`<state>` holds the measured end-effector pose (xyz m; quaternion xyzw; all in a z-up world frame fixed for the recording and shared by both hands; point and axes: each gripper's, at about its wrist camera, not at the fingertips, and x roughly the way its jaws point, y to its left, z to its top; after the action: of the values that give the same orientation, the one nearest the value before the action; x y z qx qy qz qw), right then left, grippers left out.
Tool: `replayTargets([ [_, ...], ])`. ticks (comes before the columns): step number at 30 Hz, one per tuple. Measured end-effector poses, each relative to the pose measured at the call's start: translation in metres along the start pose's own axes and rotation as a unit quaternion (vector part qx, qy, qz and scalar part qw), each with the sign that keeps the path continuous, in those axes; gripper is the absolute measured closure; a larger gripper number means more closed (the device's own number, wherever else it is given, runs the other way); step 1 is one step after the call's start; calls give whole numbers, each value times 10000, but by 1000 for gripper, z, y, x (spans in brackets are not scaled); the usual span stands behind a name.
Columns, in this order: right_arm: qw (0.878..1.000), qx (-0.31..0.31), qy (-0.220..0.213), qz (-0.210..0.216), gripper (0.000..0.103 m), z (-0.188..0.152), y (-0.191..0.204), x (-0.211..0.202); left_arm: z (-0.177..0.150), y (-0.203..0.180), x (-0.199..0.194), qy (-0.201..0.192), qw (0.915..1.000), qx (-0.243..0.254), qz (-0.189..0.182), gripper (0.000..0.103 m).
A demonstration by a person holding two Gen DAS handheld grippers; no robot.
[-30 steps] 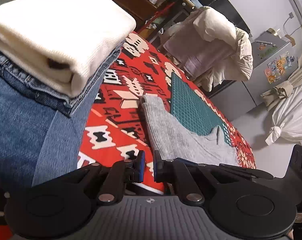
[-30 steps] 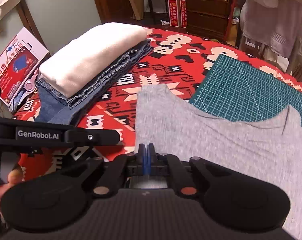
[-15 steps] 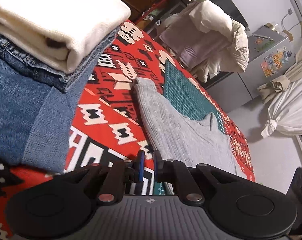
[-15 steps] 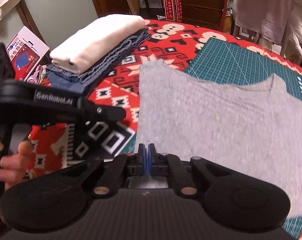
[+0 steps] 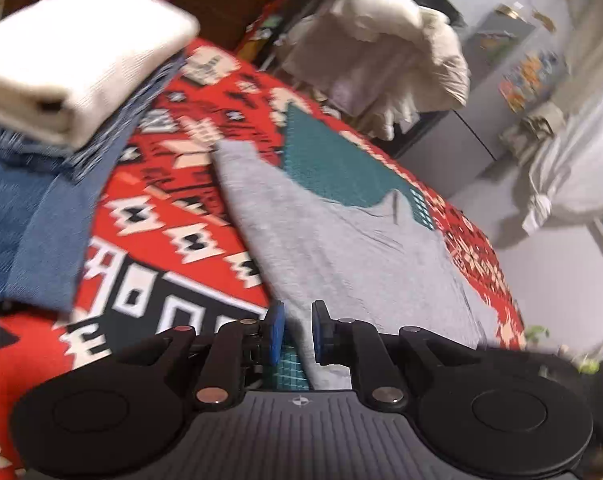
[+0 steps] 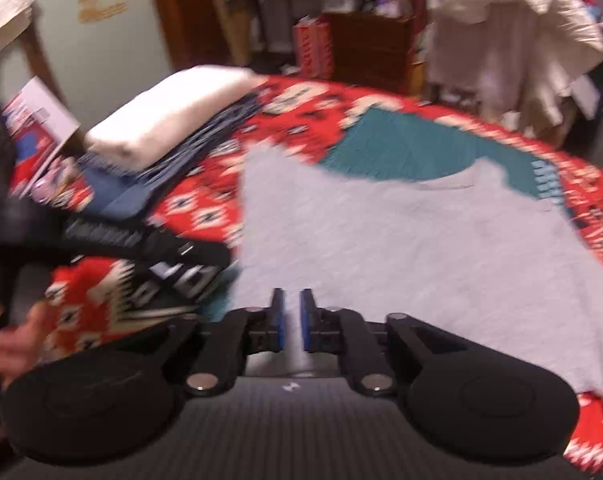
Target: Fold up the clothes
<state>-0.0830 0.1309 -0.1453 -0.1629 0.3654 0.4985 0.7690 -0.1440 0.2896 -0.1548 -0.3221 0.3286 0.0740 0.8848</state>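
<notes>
A grey shirt (image 5: pixel 341 248) (image 6: pixel 401 248) lies spread flat on the red patterned tablecloth (image 5: pixel 161 216), partly over a green cutting mat (image 5: pixel 333 168) (image 6: pixel 413 148). My left gripper (image 5: pixel 297 332) hovers at the shirt's near left corner, its blue pads a narrow gap apart. Cloth shows behind that gap, not pinched in it. At the shirt's near hem my right gripper (image 6: pixel 291 318) has its pads slightly parted and holds nothing. The left gripper's black body (image 6: pixel 141 240) and a hand (image 6: pixel 13 344) show in the right wrist view. Both views are motion-blurred.
A folded cream garment (image 5: pixel 73 68) (image 6: pixel 173 120) rests on folded jeans (image 5: pixel 29 220) (image 6: pixel 141 196) at the table's left. A chair draped with pale clothes (image 5: pixel 381 52) (image 6: pixel 509 40) stands beyond the table. A printed box (image 6: pixel 41 120) leans at far left.
Both grippers have drawn back toward the shirt's near edge. The right gripper's pads, pressed together before, now stand apart. The left gripper's gap has widened a little.
</notes>
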Motion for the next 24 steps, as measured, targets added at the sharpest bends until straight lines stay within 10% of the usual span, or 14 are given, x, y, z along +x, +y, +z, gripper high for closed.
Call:
replayTargets([
  [11,9927,140,-723,-953,57,12,-96,22,12,-49,58,-476,9918,1146,295,57],
  [15,9906,202,-800,-1089,29,8,-117,37,11,-61,75,-608,9842,1610,425,40],
  [24,9876,397,-874,-1239,0,-5,-129,48,-10,-81,91,-775,9610,2529,810,20],
])
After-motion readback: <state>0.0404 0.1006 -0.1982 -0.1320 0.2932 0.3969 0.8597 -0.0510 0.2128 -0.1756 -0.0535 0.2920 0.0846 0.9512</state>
